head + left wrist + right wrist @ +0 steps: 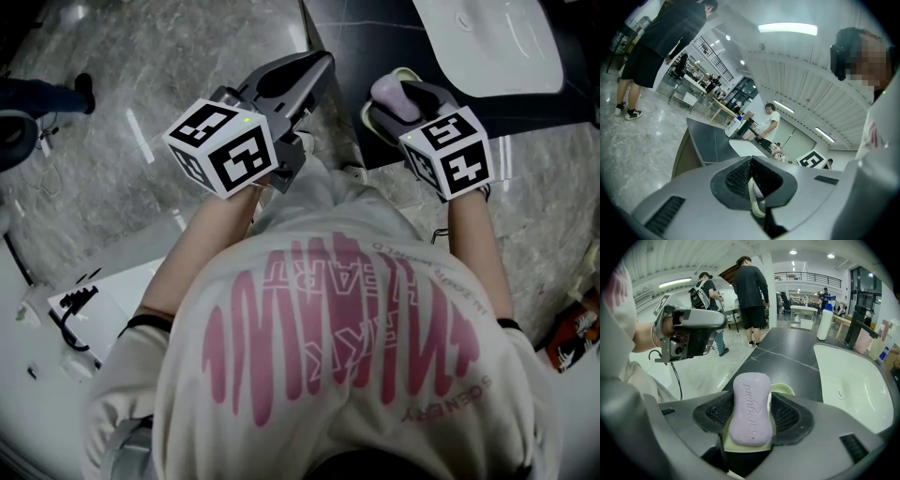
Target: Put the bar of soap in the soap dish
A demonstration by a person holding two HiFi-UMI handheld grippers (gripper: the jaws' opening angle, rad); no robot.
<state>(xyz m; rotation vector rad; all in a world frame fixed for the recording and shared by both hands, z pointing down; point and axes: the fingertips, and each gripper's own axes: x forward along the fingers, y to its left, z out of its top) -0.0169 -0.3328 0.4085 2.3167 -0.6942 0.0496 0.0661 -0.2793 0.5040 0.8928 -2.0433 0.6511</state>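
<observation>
A lilac bar of soap (751, 399) lies in the pale green soap dish (785, 390) at the near corner of the dark counter (787, 357). My right gripper (751, 417) straddles the bar with its jaws wide. A strip of the dish shows on each side between bar and pads, so the gripper is open. From the head view, the soap (392, 94) and the dish rim (368, 117) sit just ahead of the right gripper (405, 101). My left gripper (314, 66) hovers off the counter's left edge, shut and empty, and shows as the left gripper (719, 322) in the right gripper view.
A white basin (853, 380) is set into the counter right of the dish, with a black tap (855, 326) and bottles behind it. Two people (750, 287) stand on the marbled floor beyond. A white table with a cable (84, 309) is at my lower left.
</observation>
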